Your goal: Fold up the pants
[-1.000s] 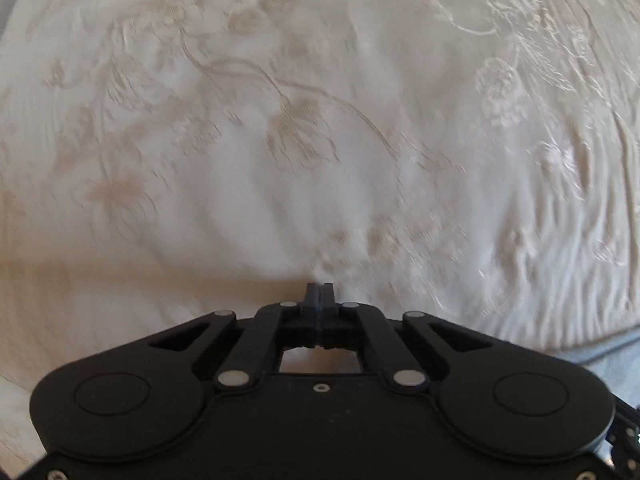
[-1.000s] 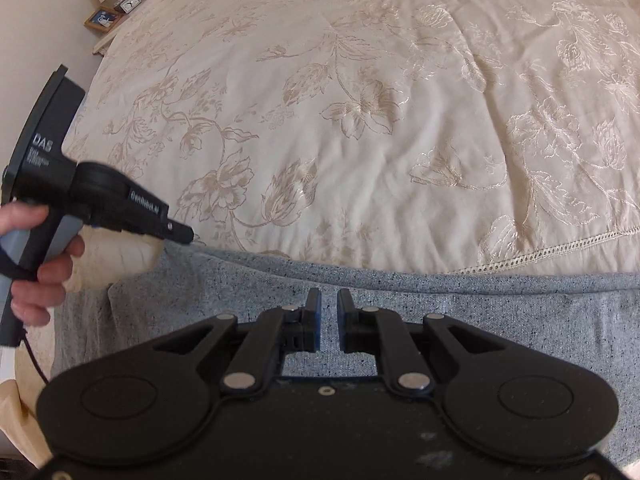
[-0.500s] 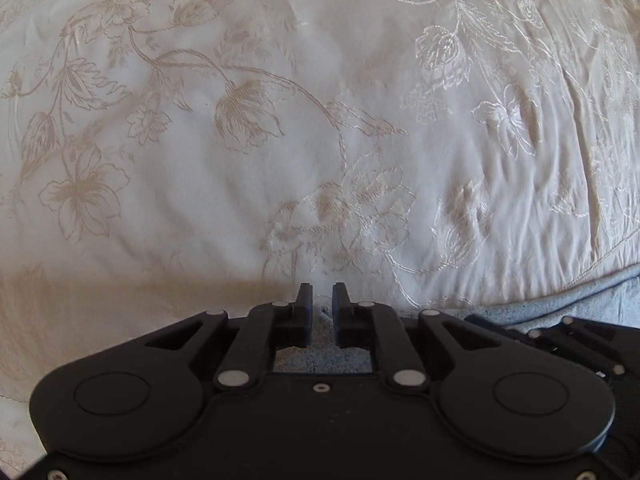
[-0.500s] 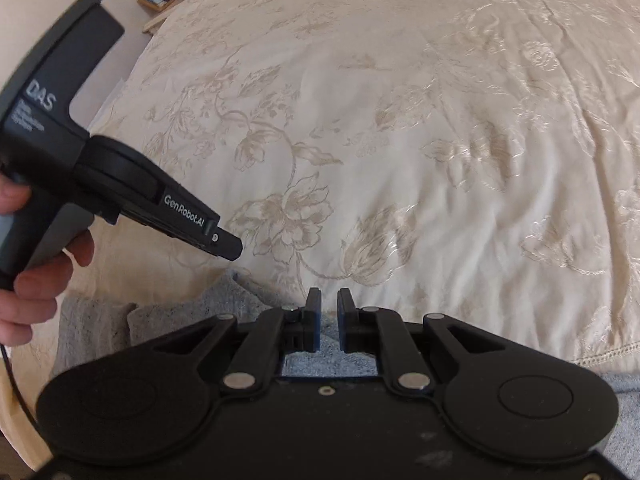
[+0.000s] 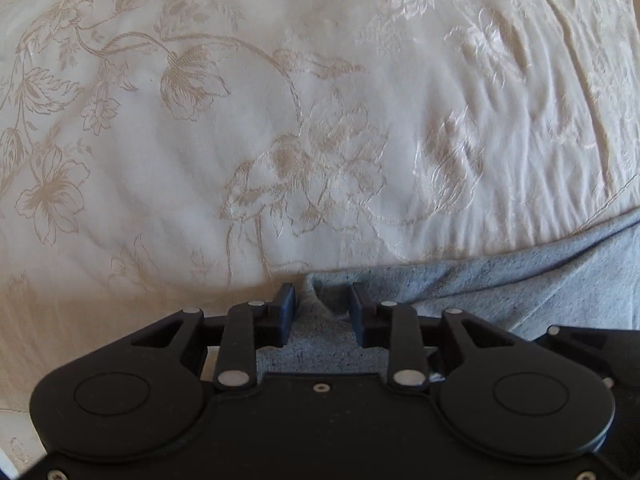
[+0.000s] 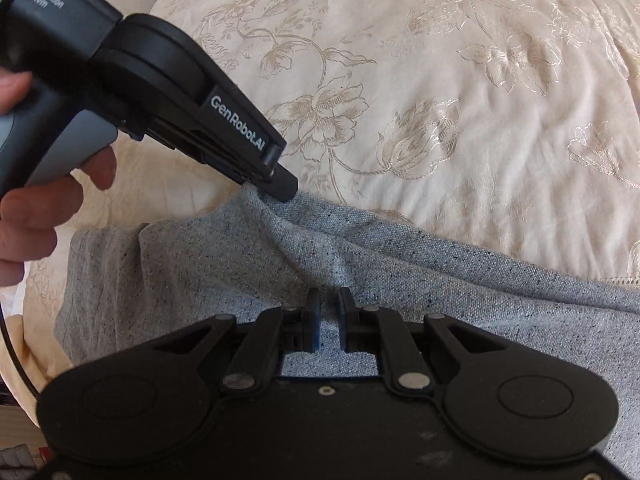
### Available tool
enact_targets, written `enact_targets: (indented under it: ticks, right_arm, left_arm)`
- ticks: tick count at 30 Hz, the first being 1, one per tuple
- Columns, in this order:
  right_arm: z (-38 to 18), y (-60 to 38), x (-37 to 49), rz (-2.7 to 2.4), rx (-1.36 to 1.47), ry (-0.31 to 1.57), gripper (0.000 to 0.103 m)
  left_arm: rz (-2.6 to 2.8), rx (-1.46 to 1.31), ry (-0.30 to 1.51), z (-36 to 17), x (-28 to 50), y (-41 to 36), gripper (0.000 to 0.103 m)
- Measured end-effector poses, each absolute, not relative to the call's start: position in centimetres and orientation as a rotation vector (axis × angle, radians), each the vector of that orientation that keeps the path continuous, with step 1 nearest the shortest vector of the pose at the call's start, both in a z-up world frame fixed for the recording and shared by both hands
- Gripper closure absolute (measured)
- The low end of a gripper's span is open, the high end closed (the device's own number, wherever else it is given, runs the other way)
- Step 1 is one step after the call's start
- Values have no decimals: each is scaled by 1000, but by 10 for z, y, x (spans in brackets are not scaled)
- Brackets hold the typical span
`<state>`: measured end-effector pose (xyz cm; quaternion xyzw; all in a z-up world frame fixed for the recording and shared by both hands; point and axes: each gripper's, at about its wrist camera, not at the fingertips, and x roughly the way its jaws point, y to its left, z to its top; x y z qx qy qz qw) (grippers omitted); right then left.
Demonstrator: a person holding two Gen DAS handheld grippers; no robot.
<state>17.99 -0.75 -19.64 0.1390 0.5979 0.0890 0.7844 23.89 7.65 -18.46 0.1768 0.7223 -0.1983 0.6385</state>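
Observation:
Grey speckled pants (image 6: 248, 264) lie on a cream floral bedspread (image 6: 440, 80). In the right wrist view my left gripper (image 6: 280, 184) reaches in from the upper left, its tip at the far edge of a raised fold of the pants. In the left wrist view my left gripper (image 5: 322, 300) stands open with grey fabric (image 5: 320, 344) between its fingers. My right gripper (image 6: 329, 304) hovers over the pants with a narrow gap between its fingers and nothing in them.
The bedspread (image 5: 280, 120) fills the space beyond the pants. The person's hand (image 6: 44, 208) holds the left gripper's handle at the left edge. The bed's left edge and a bit of floor clutter (image 6: 16, 452) show at lower left.
My left gripper went from shut to open and moved onto the pants' far edge. The right wrist view moved closer to the left gripper. The pants' edge now rises in a fold.

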Motion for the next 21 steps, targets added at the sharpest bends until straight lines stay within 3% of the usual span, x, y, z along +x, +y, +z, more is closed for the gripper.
enact_targets:
  ticks: [2, 4, 5, 13, 15, 21]
  right_arm:
    - [-195, -7, 182, 190, 298, 1290, 91]
    - [-193, -7, 181, 189, 298, 1287, 91]
    - [-191, -8, 180, 187, 298, 1285, 91]
    - [-179, -12, 168, 161, 310, 1248, 91]
    - [-174, -16, 159, 147, 297, 1232, 91]
    - [-174, -39, 139, 103, 258, 1225, 90]
  left_arm:
    - [-450, 462, 1676, -196, 234, 78, 65]
    - [-416, 430, 1663, -197, 226, 83, 85]
    - [-384, 385, 1653, -196, 228, 88, 87]
    - [-261, 241, 1586, -202, 237, 99, 89]
    - [-244, 172, 1557, -194, 235, 100, 83]
    - [-94, 10, 1369, -140, 237, 120, 81]
